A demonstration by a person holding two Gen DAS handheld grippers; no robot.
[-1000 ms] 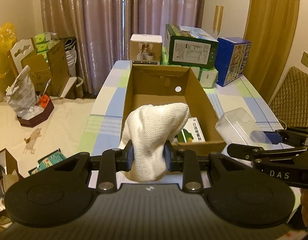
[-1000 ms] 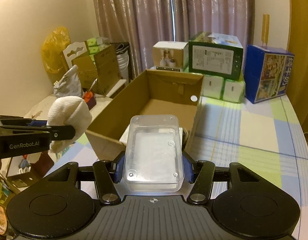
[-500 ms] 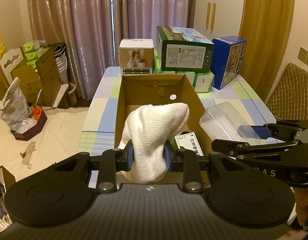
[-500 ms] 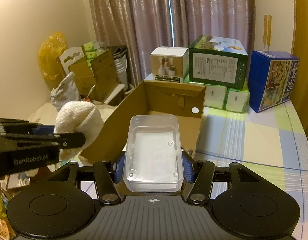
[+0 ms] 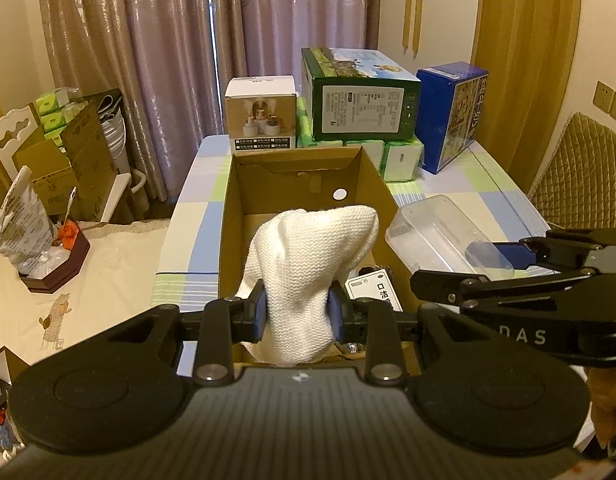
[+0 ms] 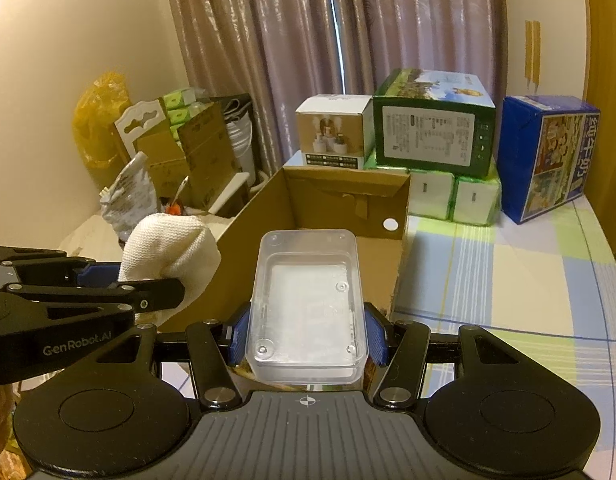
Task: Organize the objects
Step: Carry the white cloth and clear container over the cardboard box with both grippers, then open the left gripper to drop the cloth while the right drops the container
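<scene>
Left gripper (image 5: pixel 296 316): blue pads clamped on a white knitted cloth (image 5: pixel 308 264), bunched upright, held over the near end of the open cardboard box (image 5: pixel 228 216), likely for dropping in.

Right gripper (image 6: pixel 308 336): closed on the sides of a clear plastic container (image 6: pixel 308 304), held level just right of the cloth, above the box's near right corner.

Box contents: a small white labelled packet (image 5: pixel 371 290) on the floor, below and right of the cloth.

Far end of the checked table (image 6: pixel 507 280): stacked cartons.
</scene>
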